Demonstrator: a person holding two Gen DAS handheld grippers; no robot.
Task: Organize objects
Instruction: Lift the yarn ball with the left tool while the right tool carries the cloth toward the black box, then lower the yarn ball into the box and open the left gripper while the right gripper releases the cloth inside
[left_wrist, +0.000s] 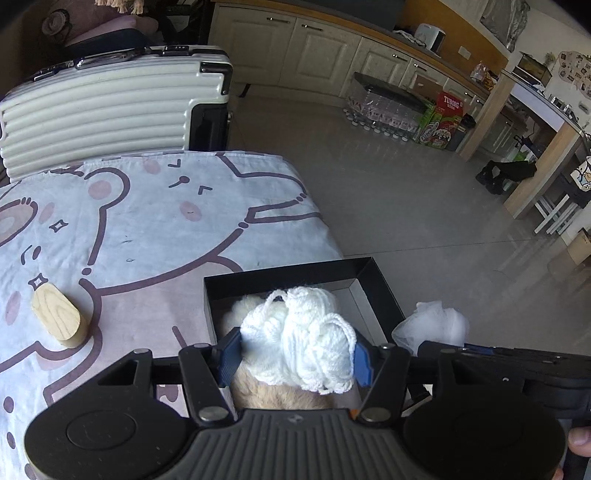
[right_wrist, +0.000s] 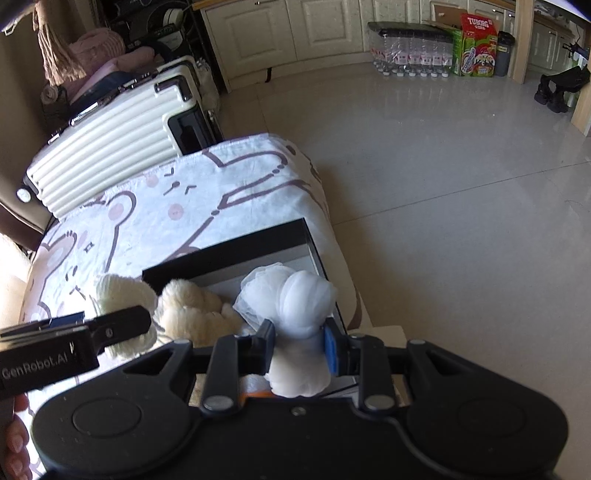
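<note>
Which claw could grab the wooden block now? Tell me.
Probably neither as is: the left claw is shut on white yarn, the right claw on white mesh. The wooden block itself sits unobstructed.

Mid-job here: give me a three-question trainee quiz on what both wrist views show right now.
1. True or false: the left gripper holds the white yarn ball.
2. What does the right gripper hold? A) wooden block B) white mesh pouf C) suitcase handle
3. Fill in: the plush toy lies partly inside the black ____.

Key:
1. True; its fingers press the yarn's sides.
2. B, the white mesh pouf.
3. box, on the cartoon-print cloth; the wooden block lies outside it.
</note>
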